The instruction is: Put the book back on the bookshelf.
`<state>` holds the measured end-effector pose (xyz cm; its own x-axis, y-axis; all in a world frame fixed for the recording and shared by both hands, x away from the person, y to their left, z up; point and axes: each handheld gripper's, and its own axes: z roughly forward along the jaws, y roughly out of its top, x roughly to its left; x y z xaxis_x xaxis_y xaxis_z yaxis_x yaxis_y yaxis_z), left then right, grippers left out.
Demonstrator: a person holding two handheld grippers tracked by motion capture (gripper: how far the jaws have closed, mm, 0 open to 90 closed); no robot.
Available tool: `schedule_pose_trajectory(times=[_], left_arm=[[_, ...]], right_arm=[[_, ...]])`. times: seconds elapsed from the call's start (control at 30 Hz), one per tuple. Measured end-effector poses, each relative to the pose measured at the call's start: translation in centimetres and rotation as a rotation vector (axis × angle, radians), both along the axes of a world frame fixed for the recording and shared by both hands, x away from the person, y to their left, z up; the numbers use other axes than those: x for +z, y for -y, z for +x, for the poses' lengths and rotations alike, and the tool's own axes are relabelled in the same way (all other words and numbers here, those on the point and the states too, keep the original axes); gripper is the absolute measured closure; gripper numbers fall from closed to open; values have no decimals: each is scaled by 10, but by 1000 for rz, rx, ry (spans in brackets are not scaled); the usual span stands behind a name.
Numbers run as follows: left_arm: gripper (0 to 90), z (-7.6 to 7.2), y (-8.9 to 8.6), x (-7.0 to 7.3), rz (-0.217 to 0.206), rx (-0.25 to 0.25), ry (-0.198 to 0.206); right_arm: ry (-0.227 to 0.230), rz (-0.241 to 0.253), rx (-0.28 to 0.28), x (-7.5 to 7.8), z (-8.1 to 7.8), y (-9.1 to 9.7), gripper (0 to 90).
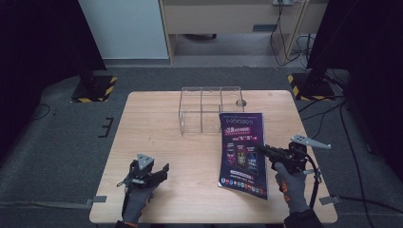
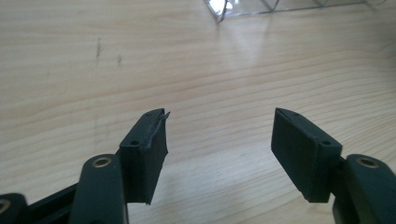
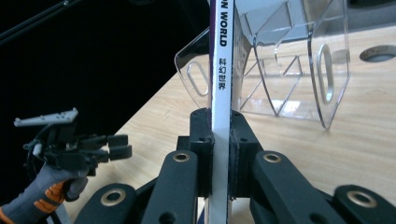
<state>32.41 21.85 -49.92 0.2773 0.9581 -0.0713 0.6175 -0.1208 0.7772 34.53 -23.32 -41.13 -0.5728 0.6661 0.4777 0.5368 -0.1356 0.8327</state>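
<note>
Wooden table (image 1: 190,156) bears a clear rack (image 1: 209,109); right gripper (image 1: 263,151) pinches a magazine (image 1: 242,154); left gripper (image 1: 164,172) spread, holding nothing.

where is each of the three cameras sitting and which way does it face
High view: above the person's side, looking forward and down on the table; both gloved hands show, left gripper and right gripper.
Left gripper view: rides the left gripper, facing bare tabletop; its open jaws show.
Right gripper view: rides the right gripper, facing the clear organizer; its jaws clamp the magazine.
Shared: organizer and table.
</note>
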Motion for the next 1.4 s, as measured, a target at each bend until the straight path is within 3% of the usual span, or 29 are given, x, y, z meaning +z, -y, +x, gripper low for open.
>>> schedule_pose_trajectory(times=[0.3, 0.43, 0.6, 0.77, 0.93, 1.07, 1.4], left_arm=[[298, 4, -24, -25, 28, 88, -60], [282, 6, -29, -31, 59, 116, -68], [270, 6, -36, -33, 53, 142, -66], [240, 7, -35, -35, 97, 145, -51], [231, 7, -35, -35, 95, 143, -52], [168, 9, -34, -36, 101, 118, -64], [89, 11, -34, -36, 100, 116, -79]], right_arm=[[45, -11, -17, 19, 2, -3, 831], [69, -12, -28, 28, 4, -5, 832], [96, -27, -42, 40, 6, -6, 832], [115, -26, -57, 49, 9, -5, 832], [133, -19, -66, 57, 10, -5, 832], [152, -26, -70, 65, 12, -9, 831], [187, -21, -89, 83, 21, -17, 832]])
